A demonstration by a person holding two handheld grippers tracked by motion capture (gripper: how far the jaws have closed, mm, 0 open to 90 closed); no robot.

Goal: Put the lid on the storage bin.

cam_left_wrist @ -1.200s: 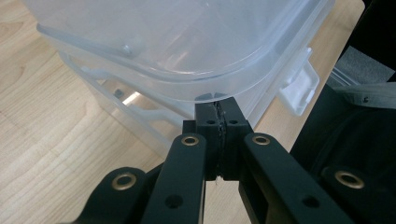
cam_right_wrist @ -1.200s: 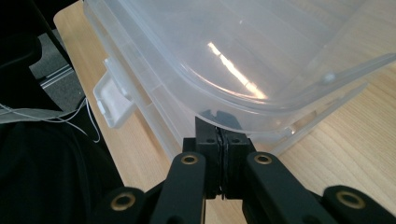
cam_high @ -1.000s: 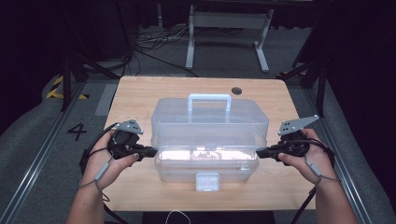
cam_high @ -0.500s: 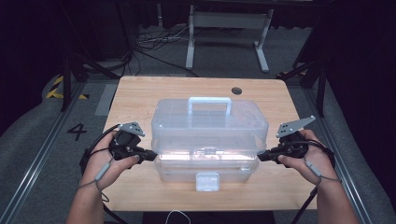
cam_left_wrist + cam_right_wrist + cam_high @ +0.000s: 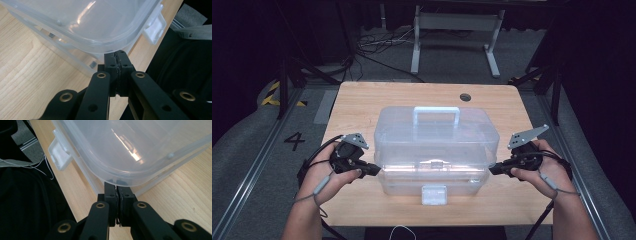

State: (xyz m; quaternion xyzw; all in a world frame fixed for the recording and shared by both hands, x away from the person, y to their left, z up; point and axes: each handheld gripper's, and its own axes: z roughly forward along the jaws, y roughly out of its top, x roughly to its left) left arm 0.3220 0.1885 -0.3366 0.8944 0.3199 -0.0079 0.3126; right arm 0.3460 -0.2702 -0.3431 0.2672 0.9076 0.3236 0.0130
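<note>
High view shows the clear plastic storage box (image 5: 436,150) at the middle of the wooden desk (image 5: 362,100). The left tool (image 5: 373,170) and right tool (image 5: 493,169), jaws together, press under the lid's (image 5: 82,22) rim; I think both should lift evenly.

We hold our left gripper (image 5: 373,170) at about eight o'clock, jaws pressed together and pointing toward three o'clock. Our right gripper (image 5: 493,170) sits at about four o'clock, jaws likewise together, pointing toward nine o'clock. Both forearms come in from six o'clock, hands wrapped around the grips.
</note>
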